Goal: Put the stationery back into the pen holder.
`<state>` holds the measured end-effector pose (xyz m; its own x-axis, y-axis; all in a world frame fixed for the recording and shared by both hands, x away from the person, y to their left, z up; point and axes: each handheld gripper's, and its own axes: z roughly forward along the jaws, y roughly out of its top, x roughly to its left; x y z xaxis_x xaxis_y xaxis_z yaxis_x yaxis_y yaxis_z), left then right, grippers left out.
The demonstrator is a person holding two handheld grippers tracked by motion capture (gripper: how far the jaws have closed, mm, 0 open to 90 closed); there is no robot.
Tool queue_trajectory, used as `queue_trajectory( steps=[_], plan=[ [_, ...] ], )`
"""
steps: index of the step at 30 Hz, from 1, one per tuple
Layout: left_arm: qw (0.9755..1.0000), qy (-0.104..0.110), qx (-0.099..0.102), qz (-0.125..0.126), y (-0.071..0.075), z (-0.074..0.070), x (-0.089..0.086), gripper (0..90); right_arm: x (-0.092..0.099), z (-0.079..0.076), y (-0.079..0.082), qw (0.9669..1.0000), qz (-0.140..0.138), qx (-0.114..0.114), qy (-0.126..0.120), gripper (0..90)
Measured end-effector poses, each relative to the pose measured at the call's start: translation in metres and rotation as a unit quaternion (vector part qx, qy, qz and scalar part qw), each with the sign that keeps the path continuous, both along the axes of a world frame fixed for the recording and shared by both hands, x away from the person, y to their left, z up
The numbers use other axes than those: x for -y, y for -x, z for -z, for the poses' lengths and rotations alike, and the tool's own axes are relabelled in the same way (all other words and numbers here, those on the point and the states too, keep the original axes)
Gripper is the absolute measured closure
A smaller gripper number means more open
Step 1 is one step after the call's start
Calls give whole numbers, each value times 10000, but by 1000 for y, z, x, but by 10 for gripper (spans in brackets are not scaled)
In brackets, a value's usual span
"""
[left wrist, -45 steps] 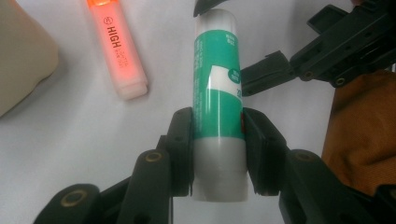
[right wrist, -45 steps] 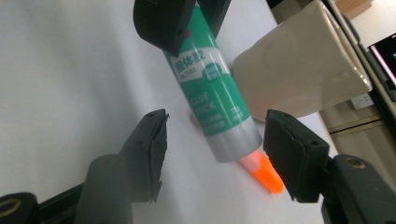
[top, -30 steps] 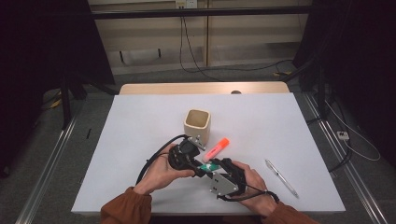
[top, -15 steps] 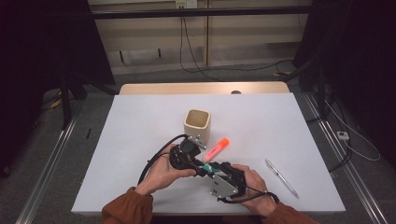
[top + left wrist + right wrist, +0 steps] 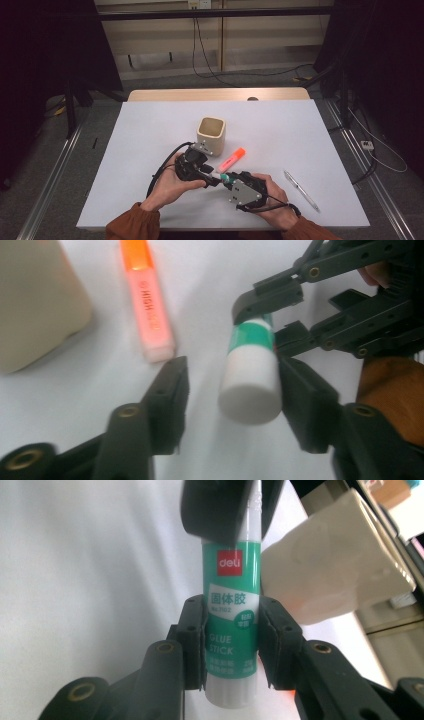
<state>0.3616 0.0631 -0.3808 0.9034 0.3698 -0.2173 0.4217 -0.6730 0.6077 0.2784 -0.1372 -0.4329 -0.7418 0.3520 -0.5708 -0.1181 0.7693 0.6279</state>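
A green and white glue stick (image 5: 226, 177) (image 5: 231, 630) is held just above the table between the two hands. My right gripper (image 5: 229, 181) (image 5: 231, 610) is shut on its green body, both pads pressed to the label. My left gripper (image 5: 216, 179) (image 5: 232, 375) faces it from the left. Its jaws have just been opening and now stand apart around the white cap (image 5: 250, 390). The left jaw is clear of the cap and the right jaw lies close beside it.
An orange highlighter (image 5: 231, 159) (image 5: 150, 305) lies just beyond the grippers. A beige square cup (image 5: 211, 135) (image 5: 35, 305) (image 5: 330, 575) stands behind it. A silver pen (image 5: 301, 190) lies to the right on the white table (image 5: 150, 135).
The left gripper's jaws have spread apart from the glue stick's cap. Both hands have stayed about where they were, and the right gripper keeps the stick.
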Motion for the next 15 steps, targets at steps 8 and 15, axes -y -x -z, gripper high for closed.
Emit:
queue_trajectory(
  steps=[8,15],
  plan=[
    [9988,196,233,-370,1,2,-14,210,11,-2,-8,9978,272,-337,-497,670],
    [9959,314,418,-744,-1,8,-33,110,19,-5,-13,9923,442,-562,-1010,670]
  ],
)
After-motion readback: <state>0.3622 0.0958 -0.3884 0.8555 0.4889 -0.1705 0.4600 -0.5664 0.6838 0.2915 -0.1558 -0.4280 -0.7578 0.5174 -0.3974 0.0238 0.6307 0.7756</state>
